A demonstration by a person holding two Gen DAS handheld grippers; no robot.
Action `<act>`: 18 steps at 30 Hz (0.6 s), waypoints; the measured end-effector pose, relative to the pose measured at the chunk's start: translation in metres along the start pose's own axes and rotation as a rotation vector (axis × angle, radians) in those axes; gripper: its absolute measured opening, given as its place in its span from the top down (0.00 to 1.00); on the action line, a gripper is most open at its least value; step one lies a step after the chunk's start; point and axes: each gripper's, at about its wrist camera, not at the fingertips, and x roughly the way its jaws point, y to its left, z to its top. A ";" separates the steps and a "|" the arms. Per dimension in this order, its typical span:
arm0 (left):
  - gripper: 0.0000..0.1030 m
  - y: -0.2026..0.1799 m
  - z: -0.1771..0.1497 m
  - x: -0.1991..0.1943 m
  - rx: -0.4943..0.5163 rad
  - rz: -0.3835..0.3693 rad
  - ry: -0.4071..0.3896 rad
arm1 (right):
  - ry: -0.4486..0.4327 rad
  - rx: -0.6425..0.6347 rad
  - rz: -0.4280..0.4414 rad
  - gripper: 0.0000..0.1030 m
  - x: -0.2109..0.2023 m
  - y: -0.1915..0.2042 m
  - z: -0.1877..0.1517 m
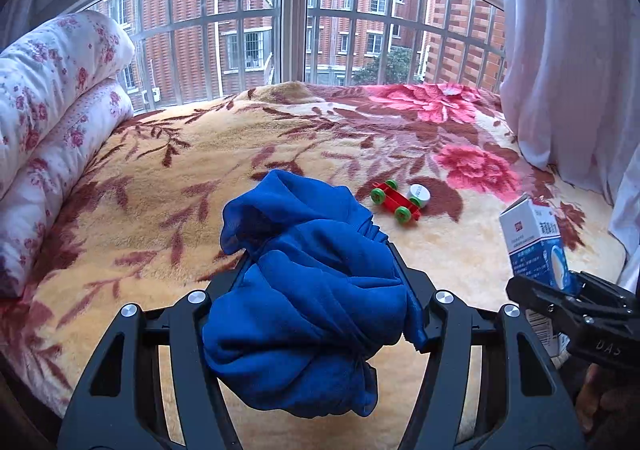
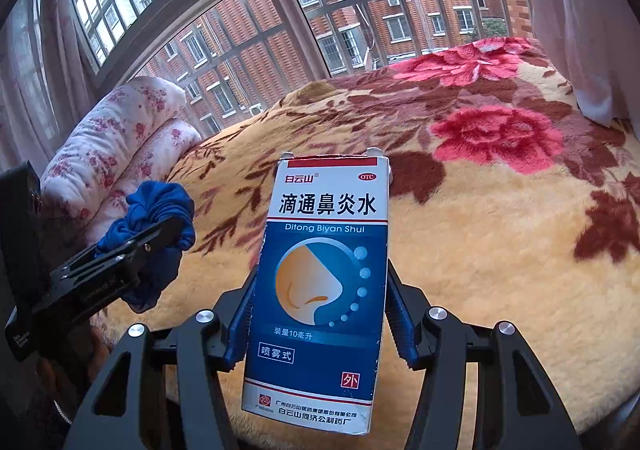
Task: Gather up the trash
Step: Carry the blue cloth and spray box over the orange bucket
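Observation:
My left gripper (image 1: 320, 270) is shut on a bunched blue cloth (image 1: 308, 290) and holds it above the bed; the cloth hides the fingertips. It also shows in the right wrist view (image 2: 152, 217) at the left. My right gripper (image 2: 320, 290) is shut on a blue and white medicine box (image 2: 320, 290), held upright above the blanket. The box also shows at the right of the left wrist view (image 1: 536, 246). A red toy car with green wheels (image 1: 396, 201) and a small white cap-like cylinder (image 1: 418, 194) lie on the blanket beyond the cloth.
A flower-patterned plush blanket (image 1: 180, 189) covers the bed. A rolled floral quilt (image 1: 52, 109) lies along the left. A barred window (image 1: 296, 17) is behind the bed. White curtains (image 1: 572, 49) hang at the right.

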 end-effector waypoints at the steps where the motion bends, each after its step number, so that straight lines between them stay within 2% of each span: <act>1: 0.41 0.000 -0.005 -0.007 0.002 -0.018 -0.002 | 0.008 -0.006 0.008 0.45 -0.006 0.004 -0.008; 5: 0.41 -0.004 -0.033 -0.035 0.038 -0.053 0.000 | 0.023 -0.039 0.037 0.45 -0.029 0.020 -0.036; 12: 0.41 -0.003 -0.081 -0.065 0.065 -0.105 0.060 | 0.064 -0.085 0.065 0.45 -0.057 0.038 -0.081; 18: 0.41 -0.002 -0.131 -0.080 0.152 -0.107 0.090 | 0.118 -0.154 0.100 0.45 -0.067 0.053 -0.124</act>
